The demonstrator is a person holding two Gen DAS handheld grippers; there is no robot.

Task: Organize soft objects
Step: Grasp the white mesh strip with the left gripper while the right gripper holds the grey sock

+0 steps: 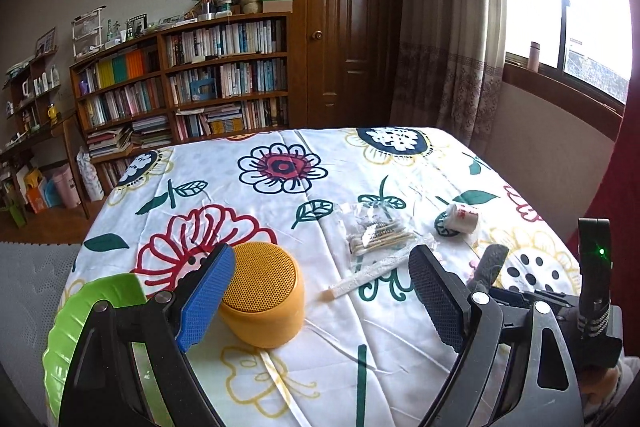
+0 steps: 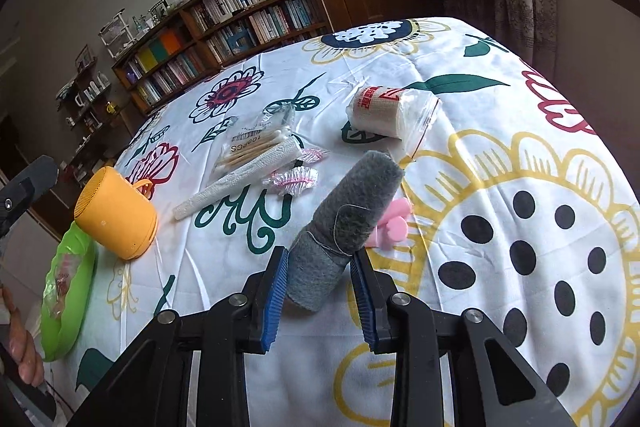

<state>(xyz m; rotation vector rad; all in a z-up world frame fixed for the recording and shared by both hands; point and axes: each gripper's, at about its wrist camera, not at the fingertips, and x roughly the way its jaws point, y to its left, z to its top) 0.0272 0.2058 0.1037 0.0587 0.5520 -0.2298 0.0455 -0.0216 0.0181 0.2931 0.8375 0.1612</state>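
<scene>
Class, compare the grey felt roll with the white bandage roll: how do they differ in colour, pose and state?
The grey felt roll is dark and bare; the white bandage roll is pale with red print, inside a clear bag. The grey felt roll is clamped in the right hand-held gripper; the white bandage roll lies free on the tablecloth. Both are soft cylinders.

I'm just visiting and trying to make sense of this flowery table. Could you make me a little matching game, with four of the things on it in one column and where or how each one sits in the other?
Things:
1. grey felt roll
2. yellow speaker
3. cotton swabs
4. bandage roll

States:
A. in a clear bag printed 100PCS
B. on its side, half in an open zip bag
C. clamped between the right gripper's blue pads
D. next to the green plate

Pairs: 1-C, 2-D, 3-A, 4-B
</scene>
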